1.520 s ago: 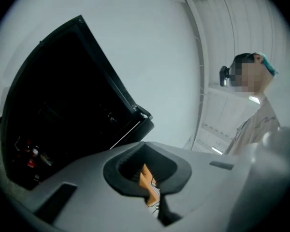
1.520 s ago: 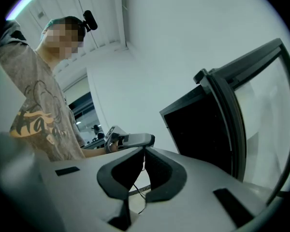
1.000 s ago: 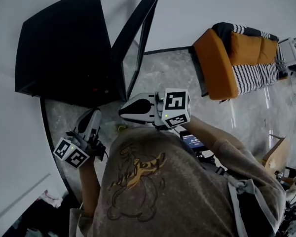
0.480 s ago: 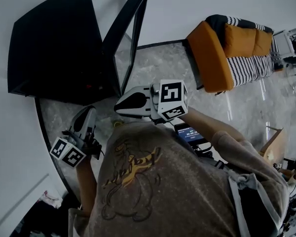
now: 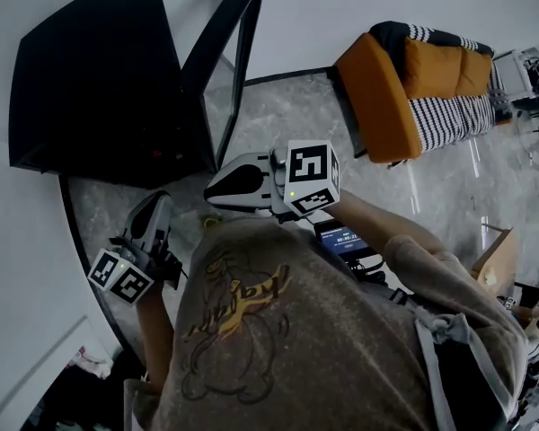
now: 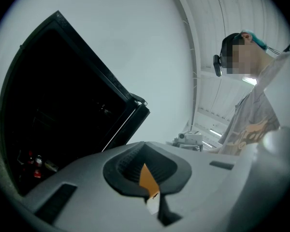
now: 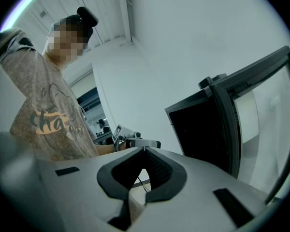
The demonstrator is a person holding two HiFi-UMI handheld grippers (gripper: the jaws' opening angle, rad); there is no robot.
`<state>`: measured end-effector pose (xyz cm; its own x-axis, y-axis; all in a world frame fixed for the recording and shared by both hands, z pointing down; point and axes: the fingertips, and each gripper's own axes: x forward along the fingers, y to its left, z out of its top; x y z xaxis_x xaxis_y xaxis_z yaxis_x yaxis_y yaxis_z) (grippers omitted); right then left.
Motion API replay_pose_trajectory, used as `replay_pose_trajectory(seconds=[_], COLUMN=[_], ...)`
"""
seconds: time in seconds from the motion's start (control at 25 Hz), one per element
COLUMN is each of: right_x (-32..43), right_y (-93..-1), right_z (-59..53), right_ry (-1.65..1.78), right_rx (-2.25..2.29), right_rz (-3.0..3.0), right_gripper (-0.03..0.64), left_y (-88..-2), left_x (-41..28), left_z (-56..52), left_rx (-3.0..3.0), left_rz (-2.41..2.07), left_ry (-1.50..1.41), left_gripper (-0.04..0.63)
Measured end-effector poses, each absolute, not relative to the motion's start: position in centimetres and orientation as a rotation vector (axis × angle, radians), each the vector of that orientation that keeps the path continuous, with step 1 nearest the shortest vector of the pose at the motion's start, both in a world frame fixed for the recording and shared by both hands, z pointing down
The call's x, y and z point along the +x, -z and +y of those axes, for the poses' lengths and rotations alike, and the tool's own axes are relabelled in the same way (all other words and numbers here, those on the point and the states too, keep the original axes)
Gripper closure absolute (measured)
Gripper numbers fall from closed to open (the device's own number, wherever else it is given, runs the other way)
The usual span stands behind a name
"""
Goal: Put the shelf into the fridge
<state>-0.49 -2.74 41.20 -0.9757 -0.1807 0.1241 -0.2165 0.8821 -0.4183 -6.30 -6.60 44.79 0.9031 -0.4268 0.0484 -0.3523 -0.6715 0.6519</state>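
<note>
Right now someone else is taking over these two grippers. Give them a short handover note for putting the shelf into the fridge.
Left gripper: jaws shut, nothing held.
Right gripper: jaws shut, nothing held.
Fridge: black, just ahead of both grippers, with its door standing open.
Shelf: not visible in any view.
Done: the door is open.
Left: find the shelf, grip it and slide it into the fridge.

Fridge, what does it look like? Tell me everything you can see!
The fridge is a black box standing on the grey stone-look floor against a white wall. Its door is swung wide open, a dark frame around a see-through pane. Inside is very dark; only small red things show low down.
</note>
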Motion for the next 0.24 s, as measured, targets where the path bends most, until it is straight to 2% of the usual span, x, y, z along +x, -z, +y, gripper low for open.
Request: replay_pose_trajectory(seconds=[0.24], right_x=[-0.16], right_y=[-40.92], right_z=[-2.23], right_ry=[-0.685], right_rx=[0.311], right_rz=[-2.963], right_gripper=[0.593], left_y=[-44.69], left_x=[-5.89], left_z=[-5.96], left_rx=[2.369], left_rz=[-0.554], left_ry=[0.126], left_gripper=[0.591])
